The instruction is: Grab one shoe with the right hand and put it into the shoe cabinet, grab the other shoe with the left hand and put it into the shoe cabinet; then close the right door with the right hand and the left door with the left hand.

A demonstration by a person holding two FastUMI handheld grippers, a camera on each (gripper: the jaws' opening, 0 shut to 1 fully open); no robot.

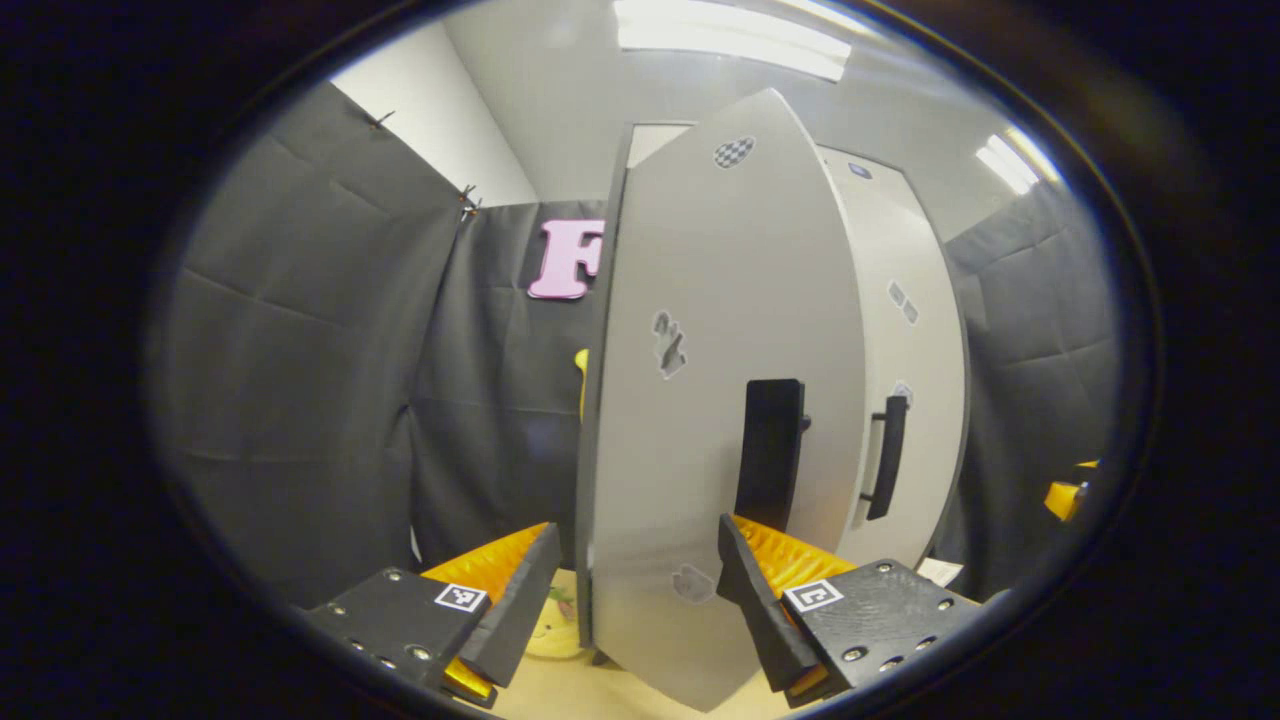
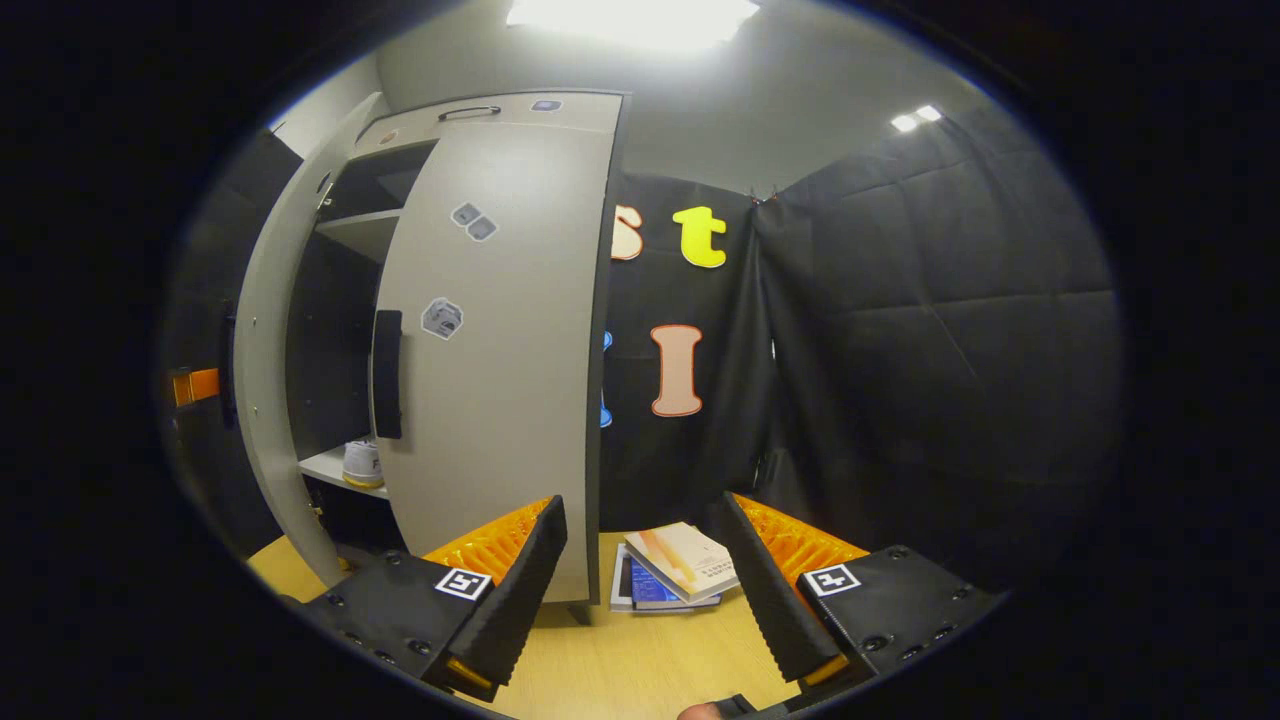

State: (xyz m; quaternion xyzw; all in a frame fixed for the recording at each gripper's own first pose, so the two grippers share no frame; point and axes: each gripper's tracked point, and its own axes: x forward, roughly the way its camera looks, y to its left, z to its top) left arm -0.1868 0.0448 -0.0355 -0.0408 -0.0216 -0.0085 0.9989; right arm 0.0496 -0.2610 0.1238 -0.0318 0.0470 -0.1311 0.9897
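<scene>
1. Inside the tall grey wooden shoe cabinet point(image 2: 500, 330), a white shoe point(image 2: 362, 463) stands on a pale shelf point(image 2: 335, 470).
2. Left grey door point(image 1: 720, 400) is ajar; left gripper point(image 1: 640, 590) fingers are apart around its edge.
3. Right gripper point(image 2: 645, 590) fingers are apart, holding nothing.

Lit from overhead by ceiling lights point(image 1: 735, 38) at twelve o'clock in the left gripper view, a second fixture at two o'clock; blown out to pure white glare at twelve o'clock in the right gripper view. Even, soft brightness on the pale cabinet doors point(image 1: 735, 330); deep shadow inside the cabinet point(image 2: 330, 330) at nine o'clock. Dark booth cloth soaking up light. Strong fisheye bending of straight door edges, worst toward the rim. Slight softness on the nearest fingers point(image 2: 515, 590) at six o'clock; mid-distance sharp.
</scene>
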